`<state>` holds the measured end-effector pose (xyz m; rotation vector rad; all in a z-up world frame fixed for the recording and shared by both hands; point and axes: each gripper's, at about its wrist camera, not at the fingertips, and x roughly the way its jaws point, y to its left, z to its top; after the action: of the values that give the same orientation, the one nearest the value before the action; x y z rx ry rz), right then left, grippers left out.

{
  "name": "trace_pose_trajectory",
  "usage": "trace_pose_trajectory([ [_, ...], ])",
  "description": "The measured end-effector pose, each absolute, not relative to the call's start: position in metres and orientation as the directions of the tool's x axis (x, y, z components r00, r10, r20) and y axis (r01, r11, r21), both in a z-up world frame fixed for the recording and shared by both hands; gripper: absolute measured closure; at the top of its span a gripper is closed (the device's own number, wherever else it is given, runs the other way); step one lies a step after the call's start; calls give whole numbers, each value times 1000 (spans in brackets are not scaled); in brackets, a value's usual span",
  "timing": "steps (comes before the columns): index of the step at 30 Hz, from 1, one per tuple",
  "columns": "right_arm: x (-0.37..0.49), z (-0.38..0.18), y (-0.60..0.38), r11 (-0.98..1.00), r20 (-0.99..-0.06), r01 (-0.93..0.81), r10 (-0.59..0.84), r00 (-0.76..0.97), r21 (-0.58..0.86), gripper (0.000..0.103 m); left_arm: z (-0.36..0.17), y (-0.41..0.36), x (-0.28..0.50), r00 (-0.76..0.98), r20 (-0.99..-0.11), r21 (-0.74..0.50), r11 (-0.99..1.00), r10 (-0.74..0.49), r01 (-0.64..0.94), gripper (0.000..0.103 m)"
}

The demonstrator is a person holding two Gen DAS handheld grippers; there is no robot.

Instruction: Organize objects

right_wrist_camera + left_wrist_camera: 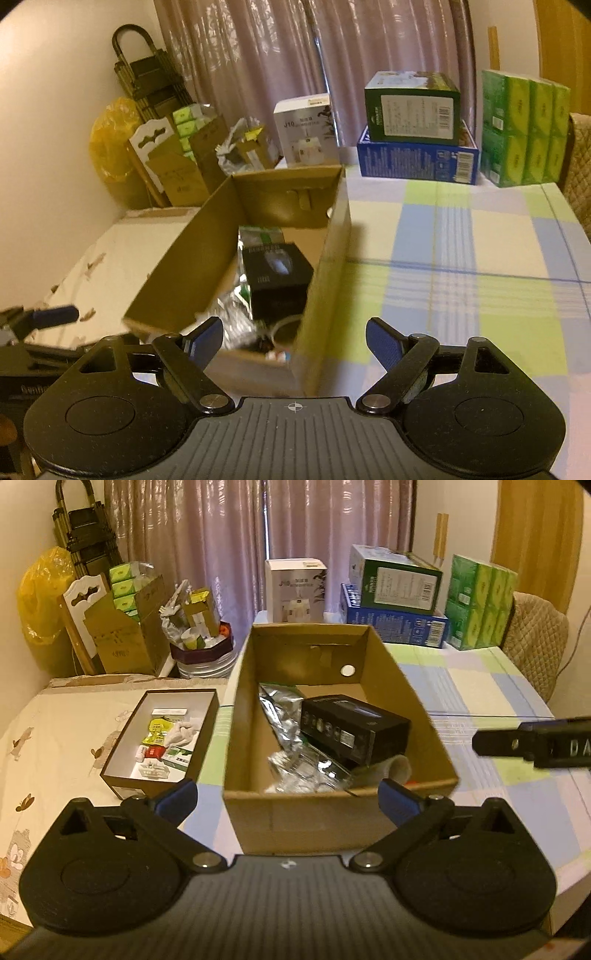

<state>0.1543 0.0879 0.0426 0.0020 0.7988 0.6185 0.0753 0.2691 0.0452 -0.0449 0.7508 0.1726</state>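
Cardboard box sits on the checked tablecloth, dead ahead at my 12 o'clock, holding a black carton and silver foil bags. My left gripper hangs before its near wall, tongs spread apart and empty. My right gripper, at 3 o'clock, gapes likewise. At 10 o'clock lies a shallow tray of small packets.

Two open boxes, four stacked cartons.
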Motion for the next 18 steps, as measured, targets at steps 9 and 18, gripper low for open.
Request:
trace_pose_trajectory([
  [9,113,42,56,837,-687,-503,496,531,216,21,51,243,41,703,-703,-38,981,108,-189,1],
  [18,95,42,34,852,-693,-480,476,541,210,21,57,222,14,705,-701,-44,979,110,-197,1],
])
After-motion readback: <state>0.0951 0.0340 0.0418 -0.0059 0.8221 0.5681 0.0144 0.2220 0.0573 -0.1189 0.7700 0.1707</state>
